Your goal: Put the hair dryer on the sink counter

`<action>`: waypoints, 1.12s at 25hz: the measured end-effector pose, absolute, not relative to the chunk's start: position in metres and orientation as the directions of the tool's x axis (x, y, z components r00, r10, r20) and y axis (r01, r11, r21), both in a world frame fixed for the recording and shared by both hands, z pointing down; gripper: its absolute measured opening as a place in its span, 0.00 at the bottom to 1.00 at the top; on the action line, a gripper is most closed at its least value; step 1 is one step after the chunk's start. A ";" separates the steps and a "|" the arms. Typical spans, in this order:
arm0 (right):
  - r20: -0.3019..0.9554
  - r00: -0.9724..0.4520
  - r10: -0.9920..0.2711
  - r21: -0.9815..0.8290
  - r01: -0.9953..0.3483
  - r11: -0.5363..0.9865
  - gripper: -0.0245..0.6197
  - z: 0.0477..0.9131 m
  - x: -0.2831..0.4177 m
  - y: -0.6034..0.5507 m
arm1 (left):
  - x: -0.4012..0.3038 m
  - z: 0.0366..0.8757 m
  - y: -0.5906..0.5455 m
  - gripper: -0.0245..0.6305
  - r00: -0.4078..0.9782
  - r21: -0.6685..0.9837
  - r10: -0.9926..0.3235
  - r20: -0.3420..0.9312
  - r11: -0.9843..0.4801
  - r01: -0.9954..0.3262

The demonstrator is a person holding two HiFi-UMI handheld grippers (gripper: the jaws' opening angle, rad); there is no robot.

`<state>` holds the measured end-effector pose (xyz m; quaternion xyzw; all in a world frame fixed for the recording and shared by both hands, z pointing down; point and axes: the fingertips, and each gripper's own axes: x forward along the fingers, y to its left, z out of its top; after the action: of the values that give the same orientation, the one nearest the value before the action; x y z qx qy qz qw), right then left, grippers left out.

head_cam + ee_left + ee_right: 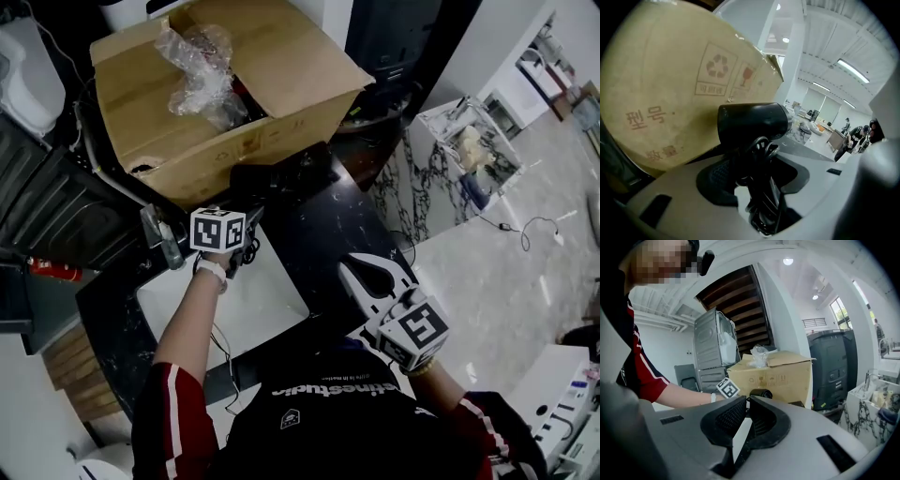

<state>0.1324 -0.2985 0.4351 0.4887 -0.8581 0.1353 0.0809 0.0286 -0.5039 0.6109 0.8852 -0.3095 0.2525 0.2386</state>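
The hair dryer (752,123) is black, with its cord wound round the handle. My left gripper (755,157) is shut on that handle, and the barrel sticks out above the jaws toward the cardboard box. In the head view my left gripper (236,211) holds the hair dryer (265,180) over the black sink counter (323,230), just past the white basin (267,300). My right gripper (367,270) hangs near the counter's front right, shut with nothing in it. The right gripper view shows the right gripper (746,401) with its tips together, and the hair dryer (761,393) beyond them.
A large open cardboard box (234,103) with crumpled plastic wrap (197,70) stands on the counter's far side. A metal faucet (161,239) is at the basin's left rim. A marble-patterned stand (450,164) is on the right, and a cable (525,230) lies on the floor.
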 end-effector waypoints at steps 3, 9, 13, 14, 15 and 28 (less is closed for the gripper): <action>0.298 -0.494 -0.817 -0.161 -0.869 0.467 0.10 0.442 0.144 -0.302 | 0.043 0.630 -0.512 0.36 0.678 0.277 -0.376 0.631 -0.708 -0.650; 0.333 -0.475 -0.814 -0.189 -0.880 0.436 0.10 0.456 0.163 -0.310 | 0.060 0.656 -0.522 0.36 0.607 0.205 -0.311 0.731 -0.749 -0.630; 0.336 -0.469 -0.817 -0.205 -0.883 0.423 0.10 0.461 0.171 -0.314 | 0.067 0.663 -0.526 0.36 0.592 0.181 -0.282 0.755 -0.778 -0.601; 0.335 -0.469 -0.818 -0.211 -0.883 0.419 0.10 0.462 0.173 -0.315 | 0.068 0.664 -0.527 0.36 0.590 0.178 -0.278 0.758 -0.782 -0.597; 0.334 -0.468 -0.818 -0.216 -0.883 0.417 0.10 0.463 0.175 -0.316 | 0.069 0.664 -0.527 0.36 0.586 0.171 -0.274 0.763 -0.789 -0.591; 0.302 -0.473 -0.828 -0.252 -0.877 0.409 0.10 0.463 0.180 -0.314 | 0.066 0.664 -0.532 0.45 0.470 0.006 -0.380 0.797 -0.772 -0.635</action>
<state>0.1798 -0.3140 0.4632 0.5092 -0.8368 0.1902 0.0649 0.0663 -0.5318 0.6640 0.8436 -0.3008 0.4178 0.1528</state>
